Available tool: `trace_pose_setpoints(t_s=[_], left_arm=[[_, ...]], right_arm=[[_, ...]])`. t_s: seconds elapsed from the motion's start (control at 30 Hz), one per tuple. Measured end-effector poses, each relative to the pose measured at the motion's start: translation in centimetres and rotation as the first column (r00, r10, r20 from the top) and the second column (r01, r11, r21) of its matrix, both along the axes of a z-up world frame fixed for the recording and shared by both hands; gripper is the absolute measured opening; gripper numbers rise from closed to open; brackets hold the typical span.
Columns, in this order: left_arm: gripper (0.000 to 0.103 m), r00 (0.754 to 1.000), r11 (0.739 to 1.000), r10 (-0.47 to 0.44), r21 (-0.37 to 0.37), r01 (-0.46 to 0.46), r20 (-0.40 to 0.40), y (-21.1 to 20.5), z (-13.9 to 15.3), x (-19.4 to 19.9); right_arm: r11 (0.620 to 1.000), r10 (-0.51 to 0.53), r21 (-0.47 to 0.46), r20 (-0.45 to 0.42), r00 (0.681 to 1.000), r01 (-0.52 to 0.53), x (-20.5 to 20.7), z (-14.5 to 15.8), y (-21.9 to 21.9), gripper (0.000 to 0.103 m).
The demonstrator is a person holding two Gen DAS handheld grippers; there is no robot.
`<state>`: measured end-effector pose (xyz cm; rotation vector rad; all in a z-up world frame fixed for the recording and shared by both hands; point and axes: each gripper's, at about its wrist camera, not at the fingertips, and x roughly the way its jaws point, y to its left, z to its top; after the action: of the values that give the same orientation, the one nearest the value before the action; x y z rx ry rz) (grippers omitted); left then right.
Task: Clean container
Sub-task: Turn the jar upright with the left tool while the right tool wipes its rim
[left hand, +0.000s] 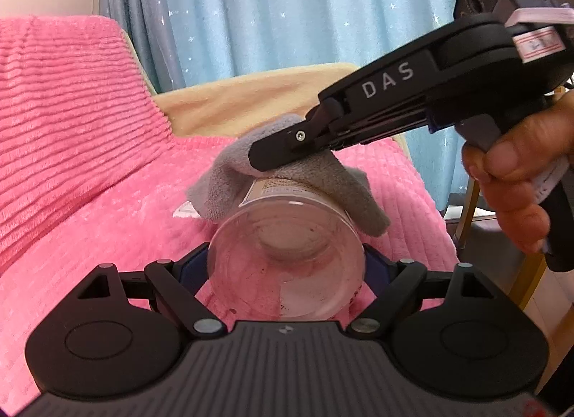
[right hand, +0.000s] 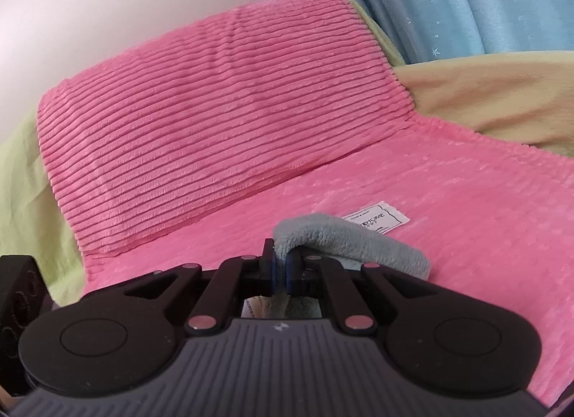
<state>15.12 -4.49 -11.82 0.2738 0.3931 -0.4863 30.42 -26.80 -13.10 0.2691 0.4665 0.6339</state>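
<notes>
A clear round container (left hand: 287,237) lies on its side with its base toward the left wrist camera; reddish specks dot its wall and a paper label sits on its upper side. My left gripper (left hand: 286,268) is shut on it, one blue-padded finger on each side. A grey cloth (left hand: 222,180) is draped over the container's top. My right gripper (left hand: 260,158), held by a hand (left hand: 513,194), comes in from the right and presses down on the container through the cloth. In the right wrist view the right gripper (right hand: 283,268) is shut on a fold of the grey cloth (right hand: 344,237), and the container is hidden beneath it.
A pink plush blanket (left hand: 107,223) covers the seat, with a ribbed pink cushion (right hand: 215,112) behind it. A white tag (right hand: 376,218) lies on the blanket. A beige cover (left hand: 251,101) and blue star curtains (left hand: 287,4) stand behind. Wooden furniture legs (left hand: 466,216) are at the right.
</notes>
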Motion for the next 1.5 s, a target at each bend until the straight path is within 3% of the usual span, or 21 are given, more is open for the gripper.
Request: trace_pose_setpoints(t_s=[0.2,0.4,0.53,0.7,0.73,0.87,1.03,1.2,1.3,1.4,1.5], left_arm=[[0.085,0.999,0.999,0.012,-0.033,-0.01,0.046,0.8,1.7,-1.4],[0.085,0.998,0.998,0.054,-0.033,-0.053,0.041,1.7,2.4,-1.7],[0.085,0.998,0.998,0.06,0.009,-0.06,0.025,1.5,1.9,-1.3],[0.085,0.998,0.998,0.06,0.022,-0.06,0.024,1.2,1.6,-0.7],[0.085,0.998,0.998,0.06,0.027,-0.06,0.027,1.1,1.5,-0.7],[0.085,0.998,0.997,0.058,0.048,-0.06,0.039,0.6,1.2,-0.7],[0.085,0.998,0.998,0.062,0.03,-0.063,0.028,0.9,1.2,-0.4],[0.085,0.998,0.998,0.057,0.022,-0.057,0.025,1.1,1.2,0.0],[0.085,0.998,0.998,0.053,0.023,-0.054,0.025,1.2,1.2,0.1],[0.085,0.998,0.998,0.053,0.023,-0.054,0.025,1.3,1.2,0.1],[0.085,0.998,0.998,0.053,0.032,-0.054,0.029,1.1,1.2,0.1]], right_arm=[[0.999,0.008,0.049,-0.05,0.999,-0.006,0.1,0.1,-0.3,0.004],[1.0,0.01,0.024,-0.07,0.997,-0.009,0.3,-0.4,0.6,0.004],[0.999,-0.033,0.008,-0.004,0.999,0.033,-0.4,0.9,0.2,0.004],[0.991,-0.137,0.028,0.195,0.971,0.135,-3.2,4.9,-1.7,0.004],[0.993,-0.113,0.035,0.192,0.975,0.108,-3.4,5.3,-1.7,0.004],[0.999,0.042,-0.014,0.108,0.993,-0.041,-3.3,4.6,0.0,0.004],[0.984,0.143,-0.101,-0.011,0.99,-0.144,-2.6,2.8,1.6,0.004],[0.978,0.19,-0.066,-0.129,0.973,-0.2,-1.4,1.7,2.3,0.004],[0.971,0.24,0.026,-0.179,0.954,-0.239,-1.1,1.1,2.2,0.004],[0.966,0.254,0.092,-0.202,0.946,-0.24,-0.4,0.7,2.8,0.004],[0.971,0.236,0.088,-0.183,0.954,-0.223,0.3,0.6,3.6,0.002]])
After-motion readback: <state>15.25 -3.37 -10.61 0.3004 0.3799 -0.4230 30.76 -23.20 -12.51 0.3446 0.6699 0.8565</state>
